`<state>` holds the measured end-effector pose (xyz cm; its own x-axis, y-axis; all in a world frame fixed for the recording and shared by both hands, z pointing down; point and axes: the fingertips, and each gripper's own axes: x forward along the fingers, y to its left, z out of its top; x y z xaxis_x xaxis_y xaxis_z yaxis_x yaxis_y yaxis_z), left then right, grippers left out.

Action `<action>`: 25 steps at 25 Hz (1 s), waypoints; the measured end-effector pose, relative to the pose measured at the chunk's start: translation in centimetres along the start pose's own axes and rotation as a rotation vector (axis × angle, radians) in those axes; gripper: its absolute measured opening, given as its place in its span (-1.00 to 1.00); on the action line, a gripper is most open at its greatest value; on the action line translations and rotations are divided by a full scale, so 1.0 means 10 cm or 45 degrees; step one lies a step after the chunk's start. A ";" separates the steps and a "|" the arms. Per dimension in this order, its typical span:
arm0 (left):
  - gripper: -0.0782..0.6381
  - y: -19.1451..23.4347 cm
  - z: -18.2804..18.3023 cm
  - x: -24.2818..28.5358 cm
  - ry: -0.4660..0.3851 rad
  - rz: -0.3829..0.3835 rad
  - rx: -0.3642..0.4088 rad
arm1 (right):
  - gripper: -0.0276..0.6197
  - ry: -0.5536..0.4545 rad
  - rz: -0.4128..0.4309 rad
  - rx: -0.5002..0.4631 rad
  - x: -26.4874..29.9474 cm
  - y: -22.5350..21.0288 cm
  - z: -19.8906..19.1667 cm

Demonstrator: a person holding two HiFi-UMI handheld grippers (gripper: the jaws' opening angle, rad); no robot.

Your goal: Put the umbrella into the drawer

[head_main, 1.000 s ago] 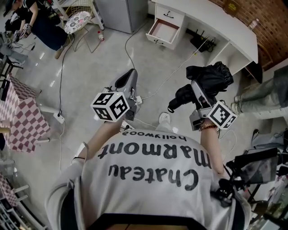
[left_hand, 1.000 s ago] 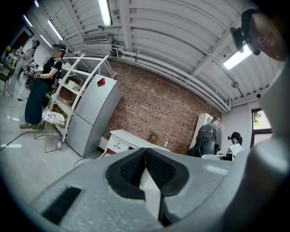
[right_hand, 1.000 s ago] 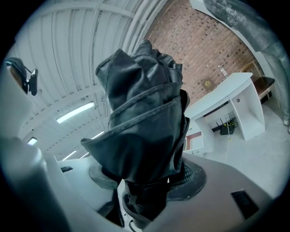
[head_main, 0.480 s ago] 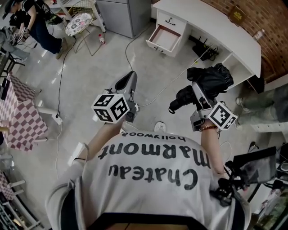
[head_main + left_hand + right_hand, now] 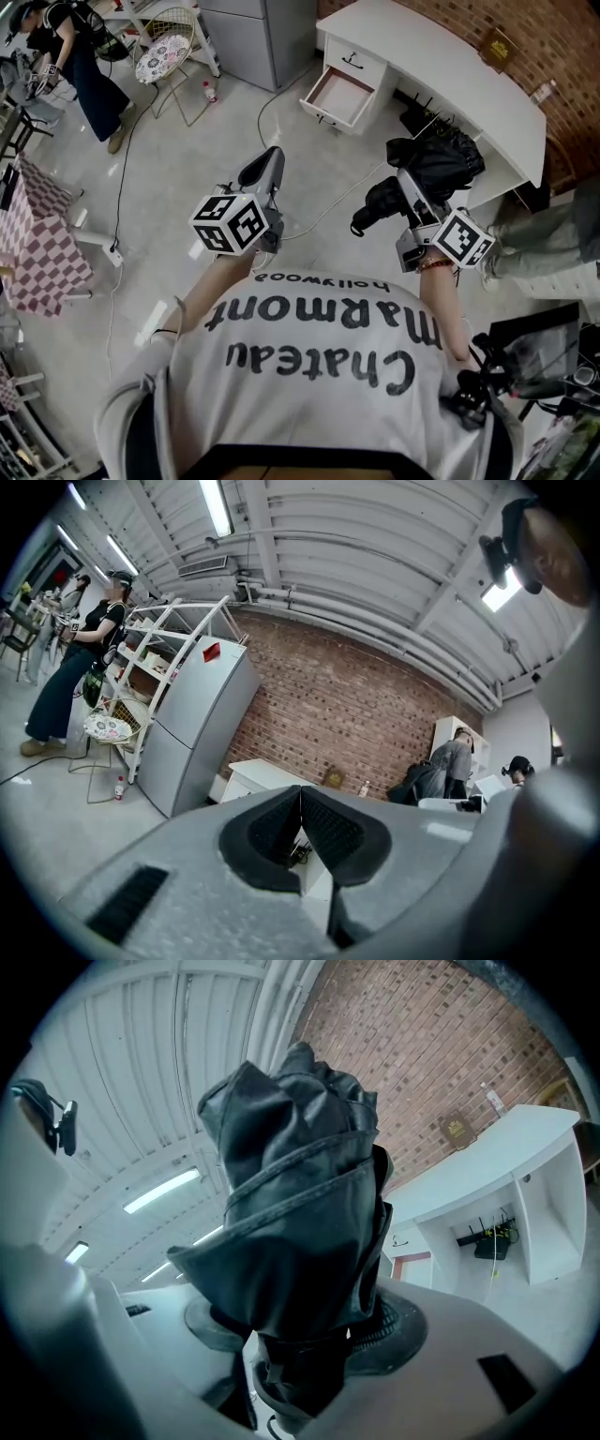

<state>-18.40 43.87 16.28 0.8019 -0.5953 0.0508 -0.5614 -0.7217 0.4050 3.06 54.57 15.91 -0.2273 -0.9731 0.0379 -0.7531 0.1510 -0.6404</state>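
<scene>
Over the last second the open drawer (image 5: 335,94) has slid down the head view toward the person, while both hand-held grippers have kept their places in front of the chest. I take that as the person walking up to the white surface (image 5: 450,66) that the drawer belongs to. The carry is under way and the placing has not begun.

The right hand-held gripper (image 5: 411,192) is clamped on the folded black umbrella (image 5: 436,159). In its own view the jaws stand wide, with the pads pressing the bundled cloth of the umbrella (image 5: 300,1213) from both sides. The umbrella is well short of the drawer, off to the drawer's near right as the head view shows it, and held in the air.

The left hand-held gripper (image 5: 264,173) is on the near left of the drawer, about as far from it. Its pads meet in its own view (image 5: 300,822), with nothing between them.

The drawer is pulled out and its bottom looks bare (it is small in the picture, so a thin item could be missed). It seems ready to take the umbrella, and the approach still has to be finished first.
</scene>
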 end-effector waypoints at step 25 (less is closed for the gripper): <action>-0.73 0.25 0.02 0.93 -0.027 0.061 -0.017 | -0.13 0.036 0.084 0.021 0.72 -0.69 0.47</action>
<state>-12.38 36.49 17.56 0.7697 -0.6364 0.0507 -0.5959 -0.6878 0.4145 9.56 45.65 17.00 -0.2938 -0.9557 0.0168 -0.7255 0.2115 -0.6549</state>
